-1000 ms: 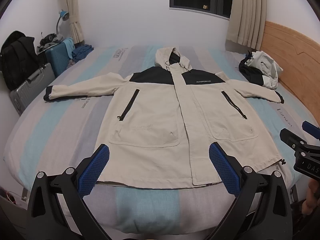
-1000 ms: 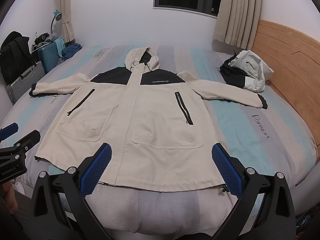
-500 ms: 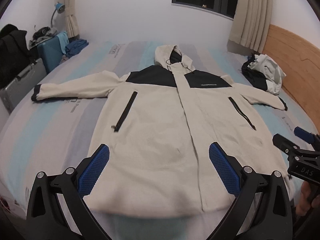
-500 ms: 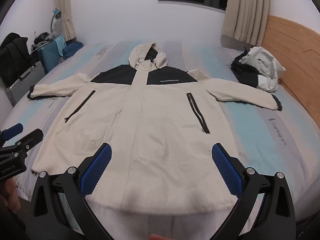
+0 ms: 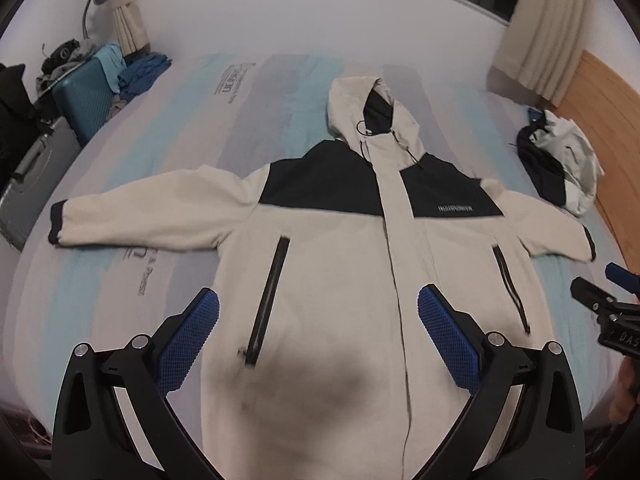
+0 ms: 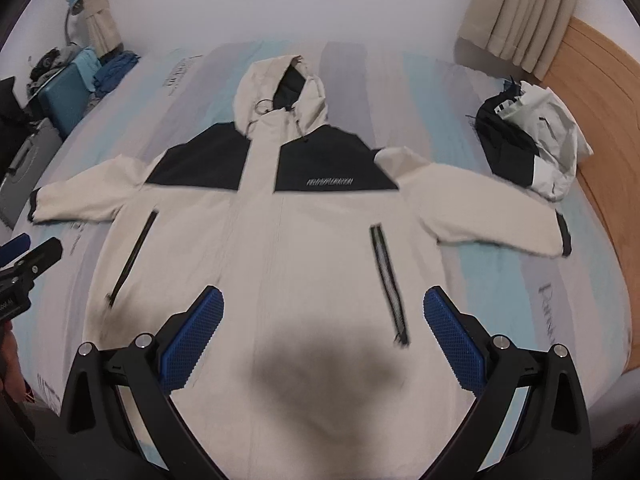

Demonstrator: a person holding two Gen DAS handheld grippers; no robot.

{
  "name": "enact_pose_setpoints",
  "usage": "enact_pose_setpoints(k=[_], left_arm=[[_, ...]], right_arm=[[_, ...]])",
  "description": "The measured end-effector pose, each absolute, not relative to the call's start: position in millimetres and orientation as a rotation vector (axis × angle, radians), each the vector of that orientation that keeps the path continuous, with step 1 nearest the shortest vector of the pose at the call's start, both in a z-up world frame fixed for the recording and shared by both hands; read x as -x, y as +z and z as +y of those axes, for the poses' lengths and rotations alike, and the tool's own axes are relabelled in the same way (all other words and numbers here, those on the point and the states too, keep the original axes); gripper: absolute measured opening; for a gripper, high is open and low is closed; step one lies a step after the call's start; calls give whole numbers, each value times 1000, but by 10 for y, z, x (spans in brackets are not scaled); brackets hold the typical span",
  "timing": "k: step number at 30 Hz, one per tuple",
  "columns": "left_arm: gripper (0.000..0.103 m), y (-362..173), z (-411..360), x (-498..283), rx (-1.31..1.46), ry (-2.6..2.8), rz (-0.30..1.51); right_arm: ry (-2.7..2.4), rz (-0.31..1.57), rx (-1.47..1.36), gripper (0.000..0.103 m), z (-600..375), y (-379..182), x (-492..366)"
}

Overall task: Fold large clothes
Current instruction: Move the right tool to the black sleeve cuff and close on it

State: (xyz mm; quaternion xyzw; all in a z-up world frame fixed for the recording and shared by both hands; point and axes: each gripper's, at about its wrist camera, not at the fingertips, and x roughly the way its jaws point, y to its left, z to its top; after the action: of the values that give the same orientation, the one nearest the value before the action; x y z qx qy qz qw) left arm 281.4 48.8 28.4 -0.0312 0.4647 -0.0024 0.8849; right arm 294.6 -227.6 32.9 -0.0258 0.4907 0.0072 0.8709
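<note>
Lying flat and unfolded ahead of both tools, the hooded jacket (image 5: 348,280) is being hovered over; the left gripper (image 5: 318,336) and right gripper (image 6: 322,334) are being held spread, empty, with every fold left.

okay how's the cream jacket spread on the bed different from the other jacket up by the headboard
The cream jacket lies flat, front up, with both sleeves spread out; the white and navy jacket is bundled into a heap. The cream jacket fills the middle of the bed; the bundled one sits at its edge beside the wooden headboard. Both have dark navy panels.
</note>
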Motion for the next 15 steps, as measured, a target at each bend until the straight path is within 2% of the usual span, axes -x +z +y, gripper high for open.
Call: enact_pose_setpoints(k=[11,15], left_arm=[[97,-55,319,-4055,91,55,1014],[97,-261,176,-4378,8,34,988]], right_arm=[[33,1057,70,96,-2768,-163,-4311],[16,1038,53,96,-2883,-338,-4593]])
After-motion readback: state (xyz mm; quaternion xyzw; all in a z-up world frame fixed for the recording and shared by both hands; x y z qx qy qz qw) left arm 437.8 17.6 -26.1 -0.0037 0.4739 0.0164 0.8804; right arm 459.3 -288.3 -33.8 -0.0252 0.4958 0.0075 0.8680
